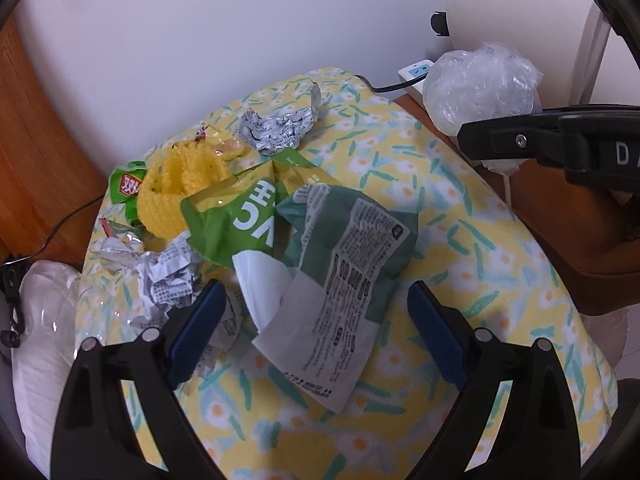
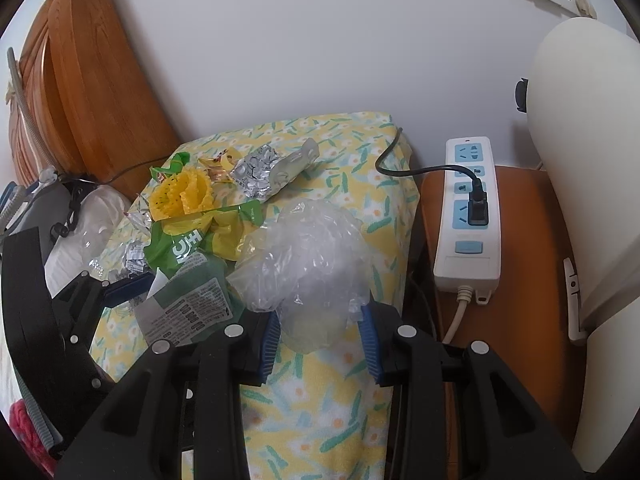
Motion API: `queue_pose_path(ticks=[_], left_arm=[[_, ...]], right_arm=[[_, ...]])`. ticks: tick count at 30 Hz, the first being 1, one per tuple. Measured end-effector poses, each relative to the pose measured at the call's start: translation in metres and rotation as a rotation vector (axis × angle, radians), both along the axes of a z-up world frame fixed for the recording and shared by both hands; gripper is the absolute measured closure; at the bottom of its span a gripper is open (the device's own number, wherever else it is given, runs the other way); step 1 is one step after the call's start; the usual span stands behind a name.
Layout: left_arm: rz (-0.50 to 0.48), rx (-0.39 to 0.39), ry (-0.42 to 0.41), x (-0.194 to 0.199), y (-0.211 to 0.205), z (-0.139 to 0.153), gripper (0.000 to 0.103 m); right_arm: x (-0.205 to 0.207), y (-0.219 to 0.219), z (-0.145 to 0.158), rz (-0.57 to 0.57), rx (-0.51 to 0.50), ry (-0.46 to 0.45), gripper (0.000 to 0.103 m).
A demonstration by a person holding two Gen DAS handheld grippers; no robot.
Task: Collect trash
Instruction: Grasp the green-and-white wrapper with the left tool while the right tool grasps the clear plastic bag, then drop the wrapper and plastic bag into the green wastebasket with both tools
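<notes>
Trash lies on a yellow flowered cloth (image 1: 460, 216): a green snack bag (image 1: 320, 240), a yellow foam net (image 1: 180, 192), crumpled foil (image 1: 276, 128) and crumpled printed wrappers (image 1: 168, 280). My left gripper (image 1: 316, 320) is open, its fingers either side of the green bag's lower end. My right gripper (image 2: 320, 332) is shut on a crumpled clear plastic bag (image 2: 308, 252) and holds it above the cloth; the bag also shows in the left wrist view (image 1: 480, 84). The green bag (image 2: 188, 280), net (image 2: 184, 196) and foil (image 2: 256, 176) show in the right wrist view.
A white power strip (image 2: 468, 216) with a black plug lies on a wooden stand (image 2: 520, 300) to the right. A wooden headboard (image 2: 96, 92) stands to the left. A white pillow (image 1: 44, 320) lies left of the cloth. A white rounded object (image 2: 584, 160) stands far right.
</notes>
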State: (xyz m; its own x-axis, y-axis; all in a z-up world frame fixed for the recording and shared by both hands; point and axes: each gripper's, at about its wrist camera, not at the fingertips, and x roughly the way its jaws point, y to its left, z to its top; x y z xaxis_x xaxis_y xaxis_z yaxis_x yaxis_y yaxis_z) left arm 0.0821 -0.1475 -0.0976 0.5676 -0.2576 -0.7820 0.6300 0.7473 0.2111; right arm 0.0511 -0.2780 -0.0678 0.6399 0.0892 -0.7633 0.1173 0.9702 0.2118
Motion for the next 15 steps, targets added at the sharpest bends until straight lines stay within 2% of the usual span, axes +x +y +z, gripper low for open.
queue_pose_path(ticks=[2, 4, 10, 15], left_arm=[[-0.015, -0.015, 0.017, -0.001, 0.000, 0.000, 0.032], [-0.015, -0.032, 0.033, -0.003, 0.001, 0.000, 0.039], [0.017, -0.041, 0.024, -0.013, 0.004, 0.004, 0.045], [0.059, -0.112, 0.028, -0.033, 0.020, 0.022, 0.046]], right_arm=[[0.000, 0.000, -0.001, -0.001, 0.004, 0.004, 0.067], [0.000, 0.000, 0.000, -0.001, 0.005, 0.003, 0.067], [0.001, 0.000, -0.001, 0.007, 0.008, 0.002, 0.067], [0.001, 0.004, 0.000, 0.024, 0.004, -0.001, 0.067]])
